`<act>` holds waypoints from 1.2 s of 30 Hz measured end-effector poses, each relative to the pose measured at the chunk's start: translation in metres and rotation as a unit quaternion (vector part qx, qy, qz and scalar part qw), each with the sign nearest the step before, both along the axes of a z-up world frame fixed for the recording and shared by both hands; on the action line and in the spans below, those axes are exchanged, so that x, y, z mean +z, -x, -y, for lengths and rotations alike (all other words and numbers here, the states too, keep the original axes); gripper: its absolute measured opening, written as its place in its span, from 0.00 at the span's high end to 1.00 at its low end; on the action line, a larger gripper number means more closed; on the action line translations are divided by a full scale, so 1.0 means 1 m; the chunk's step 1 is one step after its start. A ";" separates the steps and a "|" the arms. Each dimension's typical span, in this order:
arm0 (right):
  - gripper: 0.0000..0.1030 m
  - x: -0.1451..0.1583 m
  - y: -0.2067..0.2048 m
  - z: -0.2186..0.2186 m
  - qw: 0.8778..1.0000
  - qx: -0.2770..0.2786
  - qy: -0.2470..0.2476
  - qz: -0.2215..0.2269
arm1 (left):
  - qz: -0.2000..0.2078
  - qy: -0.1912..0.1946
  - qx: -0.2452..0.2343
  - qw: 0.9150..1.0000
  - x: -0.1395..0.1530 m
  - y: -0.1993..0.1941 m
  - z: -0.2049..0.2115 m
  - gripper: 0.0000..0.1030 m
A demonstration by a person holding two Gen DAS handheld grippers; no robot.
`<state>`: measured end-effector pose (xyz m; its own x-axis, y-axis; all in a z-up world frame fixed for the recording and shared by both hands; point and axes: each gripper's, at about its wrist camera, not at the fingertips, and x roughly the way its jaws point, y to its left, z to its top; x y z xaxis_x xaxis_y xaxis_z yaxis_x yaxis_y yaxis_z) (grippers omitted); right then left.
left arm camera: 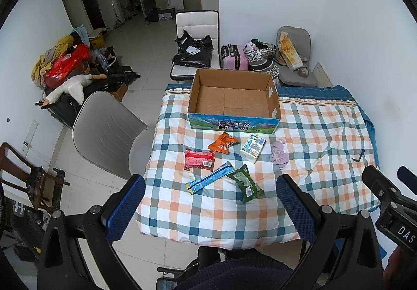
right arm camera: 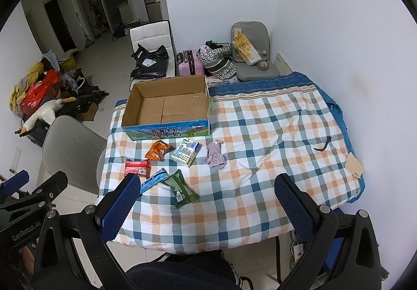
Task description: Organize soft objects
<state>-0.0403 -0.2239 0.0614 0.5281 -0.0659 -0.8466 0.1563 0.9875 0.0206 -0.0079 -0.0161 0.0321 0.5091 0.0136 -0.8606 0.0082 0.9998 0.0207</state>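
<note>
An empty cardboard box (left arm camera: 234, 99) (right arm camera: 166, 107) stands at the far side of a table under a checked quilt (left arm camera: 325, 139) (right arm camera: 273, 133). In front of it lie an orange snack bag (left arm camera: 222, 142) (right arm camera: 157, 150), a red packet (left arm camera: 199, 159) (right arm camera: 137, 167), a blue long packet (left arm camera: 209, 177) (right arm camera: 153, 179), a green bag (left arm camera: 245, 184) (right arm camera: 179, 188), a white tissue pack (left arm camera: 252, 147) (right arm camera: 185, 152) and a lilac cloth (left arm camera: 278, 153) (right arm camera: 215, 155). My left gripper (left arm camera: 209, 201) and right gripper (right arm camera: 206, 201) are open and empty, above the near table edge.
A grey chair (left arm camera: 104, 133) (right arm camera: 70, 149) stands left of the table. A black curved item (left arm camera: 358, 155) (right arm camera: 323, 146) lies on the quilt at the right. A white wall is on the right. Chairs, a pink suitcase (left arm camera: 237, 56) and bags sit behind the table.
</note>
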 end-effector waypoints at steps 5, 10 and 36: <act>0.00 0.001 0.002 0.003 1.000 0.000 0.000 0.003 | 0.000 0.000 0.001 1.000 0.000 0.000 0.000 0.00; 0.00 0.001 0.002 0.003 1.000 0.000 -0.001 0.002 | -0.001 0.003 0.001 1.000 0.000 0.000 0.001 0.00; 0.03 -0.357 -0.169 -0.051 0.957 0.112 -0.045 -0.265 | -0.193 -0.098 -0.095 0.972 -0.308 -0.151 -0.010 0.00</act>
<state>0.1290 -0.1730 -0.2954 0.0157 0.0851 -0.9963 -0.0468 0.9953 0.0843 0.1428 -0.0063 -0.2759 0.1580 0.1333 -0.9784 0.2365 0.9569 0.1686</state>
